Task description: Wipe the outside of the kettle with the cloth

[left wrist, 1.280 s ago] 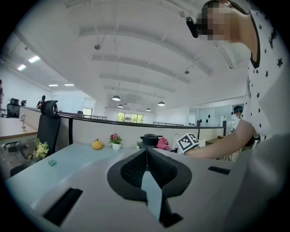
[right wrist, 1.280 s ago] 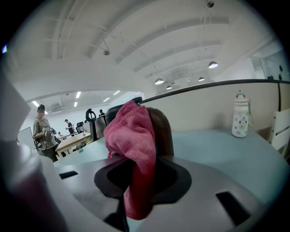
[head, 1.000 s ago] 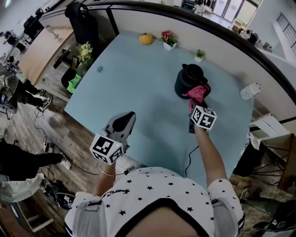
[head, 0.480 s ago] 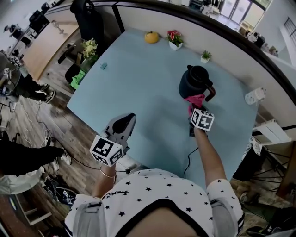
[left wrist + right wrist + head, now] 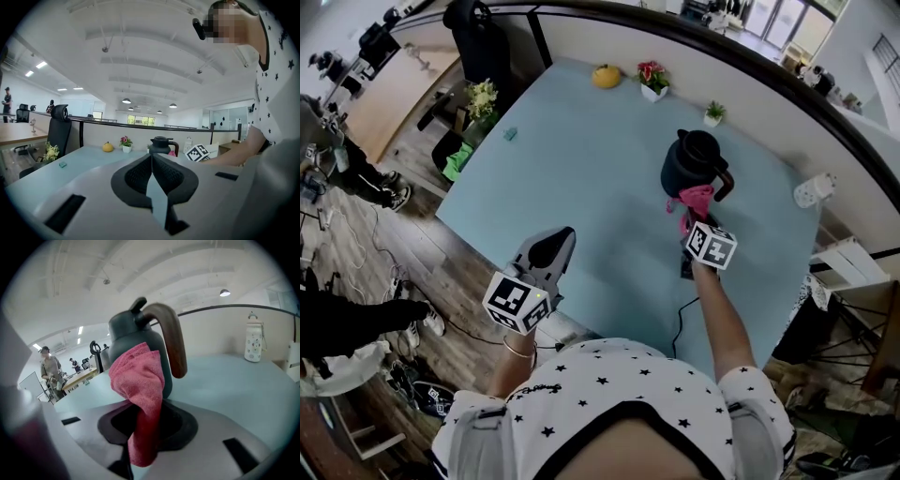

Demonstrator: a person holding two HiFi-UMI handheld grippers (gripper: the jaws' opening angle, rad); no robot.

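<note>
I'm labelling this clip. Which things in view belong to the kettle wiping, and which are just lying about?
In use: kettle, pink cloth, right hand-held gripper shut on it.
Lying about: yellow fruit, flower pot, small plant, white bottle, left hand-held gripper (shut, idle).

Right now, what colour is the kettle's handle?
Brown: the curved handle of the dark grey kettle looks wood-toned. The right gripper view shows it best.

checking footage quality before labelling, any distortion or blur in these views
Head view: fisheye bows the table edges, kettle is sharp. Left gripper view: round black vignette, left claw sharp. Right gripper view: same vignette, pink cloth crisp, dark smear lower left.
</note>
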